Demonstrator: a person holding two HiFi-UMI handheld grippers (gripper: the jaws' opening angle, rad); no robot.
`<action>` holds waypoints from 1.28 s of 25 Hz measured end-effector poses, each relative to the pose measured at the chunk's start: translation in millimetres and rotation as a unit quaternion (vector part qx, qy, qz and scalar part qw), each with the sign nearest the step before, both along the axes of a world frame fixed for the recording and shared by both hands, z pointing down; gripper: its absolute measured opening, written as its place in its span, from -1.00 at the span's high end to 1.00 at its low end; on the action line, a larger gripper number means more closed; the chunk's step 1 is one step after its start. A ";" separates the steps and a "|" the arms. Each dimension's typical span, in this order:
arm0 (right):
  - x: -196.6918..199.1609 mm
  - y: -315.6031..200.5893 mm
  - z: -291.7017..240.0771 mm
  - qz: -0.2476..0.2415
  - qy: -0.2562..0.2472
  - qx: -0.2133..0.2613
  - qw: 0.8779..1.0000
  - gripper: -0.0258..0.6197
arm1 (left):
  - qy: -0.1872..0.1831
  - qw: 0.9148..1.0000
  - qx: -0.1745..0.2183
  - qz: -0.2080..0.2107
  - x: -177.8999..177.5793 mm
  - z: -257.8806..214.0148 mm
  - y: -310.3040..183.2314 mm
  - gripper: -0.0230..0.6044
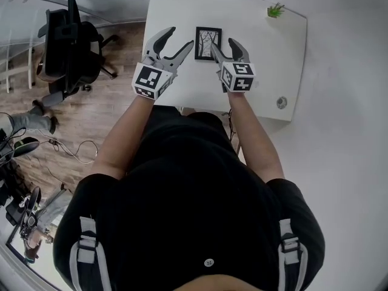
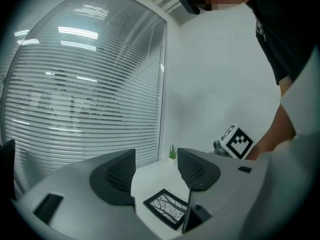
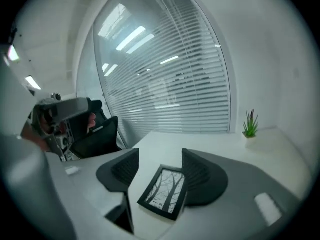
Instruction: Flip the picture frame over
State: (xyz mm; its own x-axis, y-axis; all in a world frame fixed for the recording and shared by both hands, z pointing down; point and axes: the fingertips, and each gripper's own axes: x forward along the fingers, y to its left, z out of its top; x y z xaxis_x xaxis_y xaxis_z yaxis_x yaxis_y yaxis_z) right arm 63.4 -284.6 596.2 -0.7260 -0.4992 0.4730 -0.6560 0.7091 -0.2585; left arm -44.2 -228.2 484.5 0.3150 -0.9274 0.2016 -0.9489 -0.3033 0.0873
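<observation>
A black picture frame with a print of bare trees lies flat on the white table, picture side up. My left gripper hangs just left of the frame, jaws open and empty. From the left gripper view the frame lies low and ahead, below that gripper. My right gripper is at the frame's near right corner, above it, jaws open. Along the right gripper's jaws the frame lies on the table beneath the gap, with no pad pressing on it.
A small potted plant stands at the table's far right corner. A round fitting is set near the right front edge. A black office chair stands on the wooden floor left of the table. Window blinds fill the far side.
</observation>
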 end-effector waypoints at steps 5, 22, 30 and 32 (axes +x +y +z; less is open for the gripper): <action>-1.8 7.2 -86.8 -0.064 -0.049 0.079 0.994 0.07 | -0.003 1.000 0.002 0.019 8.4 -17.6 8.4 0.09; -4.7 70.1 -222.0 -0.160 -0.096 0.208 0.960 0.66 | 0.005 0.996 0.041 0.075 33.8 -96.2 50.2 0.53; -2.3 74.1 -248.8 -0.154 -0.126 0.224 0.954 0.89 | -0.007 0.994 0.074 0.075 41.3 -127.8 47.6 0.85; -3.3 74.3 -252.3 -0.154 -0.127 0.224 0.954 0.89 | -0.007 0.994 0.079 0.075 42.1 -133.3 46.1 0.88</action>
